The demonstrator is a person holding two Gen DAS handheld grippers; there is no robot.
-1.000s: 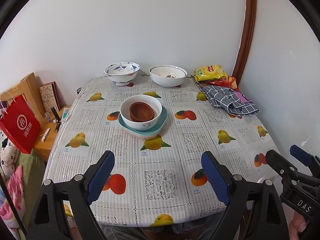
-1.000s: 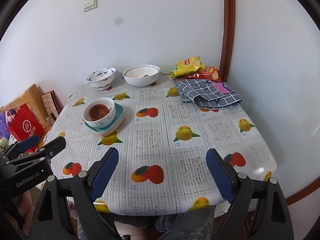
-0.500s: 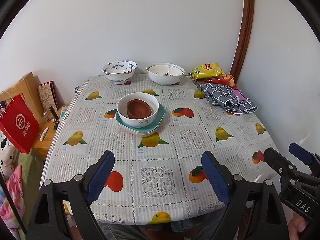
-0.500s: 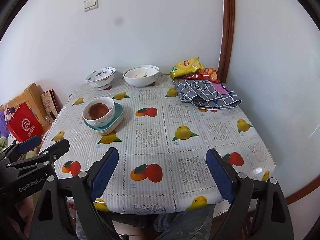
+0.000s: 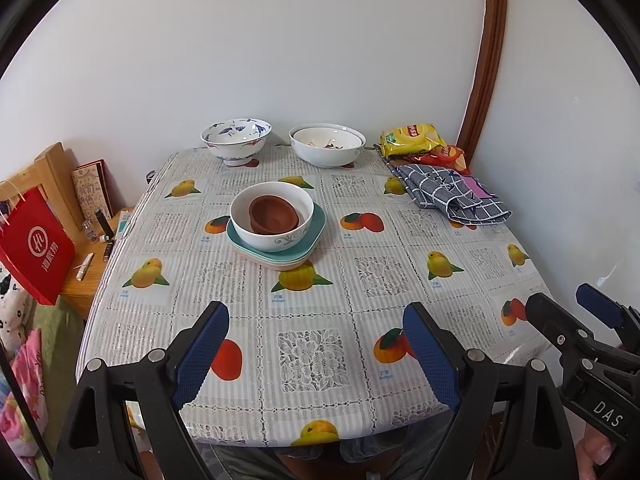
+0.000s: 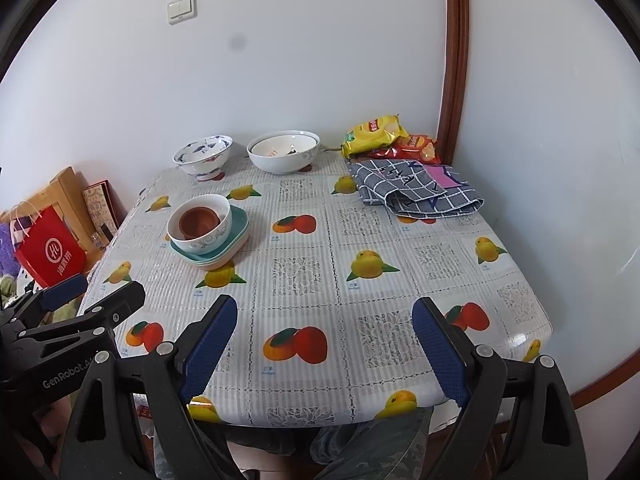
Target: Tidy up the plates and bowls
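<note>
Toward the left side of the surface (image 5: 320, 312) sits a stack: a small brown bowl (image 5: 274, 214) nested in a white bowl (image 5: 272, 216), on teal and pink plates (image 5: 276, 246). Along the far edge stand a blue-patterned bowl (image 5: 236, 140) and a plain white bowl (image 5: 327, 144). A checked cloth (image 5: 452, 196) and snack bags (image 5: 416, 138) fill the far right corner. My left claw (image 5: 316, 354) and right claw (image 6: 326, 346) hover over the near edge, both spread wide, gripping nothing.

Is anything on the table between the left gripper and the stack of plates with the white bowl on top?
Nothing visible. Only bare fruit-print tablecloth lies between the open left gripper and the white bowl on the teal plates.
</note>
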